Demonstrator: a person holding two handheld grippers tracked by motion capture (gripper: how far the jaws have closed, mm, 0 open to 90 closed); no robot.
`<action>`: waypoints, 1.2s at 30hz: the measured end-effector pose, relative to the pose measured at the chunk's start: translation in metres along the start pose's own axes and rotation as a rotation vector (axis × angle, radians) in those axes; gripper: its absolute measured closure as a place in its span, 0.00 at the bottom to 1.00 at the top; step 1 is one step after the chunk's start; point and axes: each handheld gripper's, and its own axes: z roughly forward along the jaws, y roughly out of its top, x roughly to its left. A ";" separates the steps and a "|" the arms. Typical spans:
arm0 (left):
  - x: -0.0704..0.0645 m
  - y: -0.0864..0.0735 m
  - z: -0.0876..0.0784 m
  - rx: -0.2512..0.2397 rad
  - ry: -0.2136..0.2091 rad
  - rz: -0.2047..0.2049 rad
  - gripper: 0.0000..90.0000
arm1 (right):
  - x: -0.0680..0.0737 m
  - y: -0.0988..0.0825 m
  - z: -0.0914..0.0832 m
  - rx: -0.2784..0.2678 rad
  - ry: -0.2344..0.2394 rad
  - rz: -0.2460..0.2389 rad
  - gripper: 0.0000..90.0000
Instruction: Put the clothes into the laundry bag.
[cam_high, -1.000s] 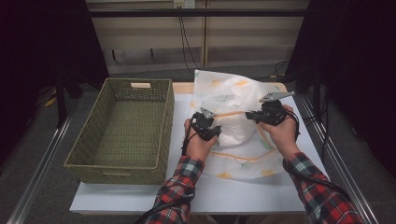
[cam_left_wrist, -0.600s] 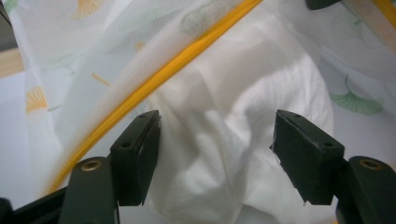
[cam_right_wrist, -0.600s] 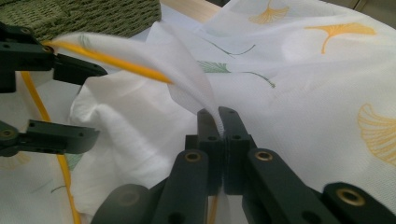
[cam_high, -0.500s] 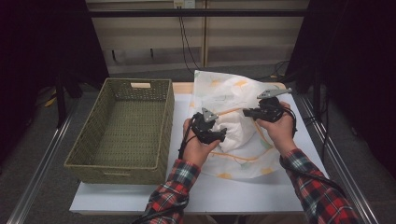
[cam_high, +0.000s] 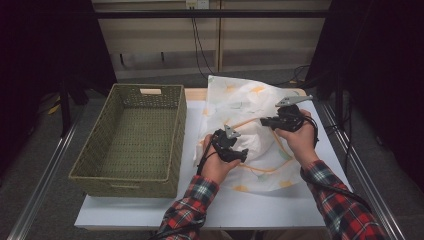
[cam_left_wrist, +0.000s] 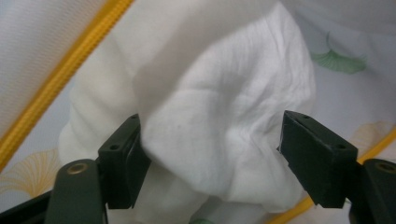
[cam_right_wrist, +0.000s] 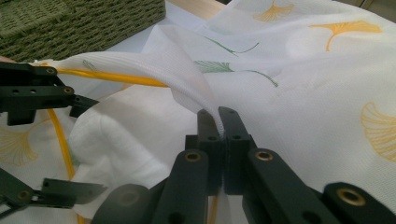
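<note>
A white cover printed with ginkgo leaves (cam_high: 240, 100) (cam_right_wrist: 303, 93), trimmed with yellow piping, lies on the table with a plain white pillow (cam_high: 255, 142) (cam_left_wrist: 224, 107) (cam_right_wrist: 126, 140) partly inside it. My left gripper (cam_high: 239, 154) (cam_left_wrist: 212, 140) (cam_right_wrist: 79, 144) points into the cover's mouth. Its jaws have just been opening and now stand apart, with a bulge of the pillow between them. The right gripper (cam_high: 263, 121) (cam_right_wrist: 218, 116) is shut on a lifted edge of the cover and holds that edge up.
A green woven basket (cam_high: 125, 177) (cam_right_wrist: 84, 18) stands at the table's left, close to the cover. The white tabletop (cam_high: 280, 205) is bare along its near edge. Metal rails run along both sides of the table.
My left gripper has moved nearer the person and a little to the right, and its jaws have spread off the pillow. The right gripper keeps its place and its grip.
</note>
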 end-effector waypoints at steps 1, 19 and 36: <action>-0.001 -0.001 0.003 0.001 0.006 -0.007 0.27 | 0.000 0.000 0.000 -0.001 0.002 -0.001 0.99; -0.005 0.001 0.023 0.090 0.122 0.002 0.77 | -0.001 -0.004 -0.014 -0.016 0.016 -0.011 0.99; 0.016 0.012 0.018 -0.002 0.142 -0.101 0.86 | -0.001 -0.006 -0.015 -0.029 0.038 -0.010 0.99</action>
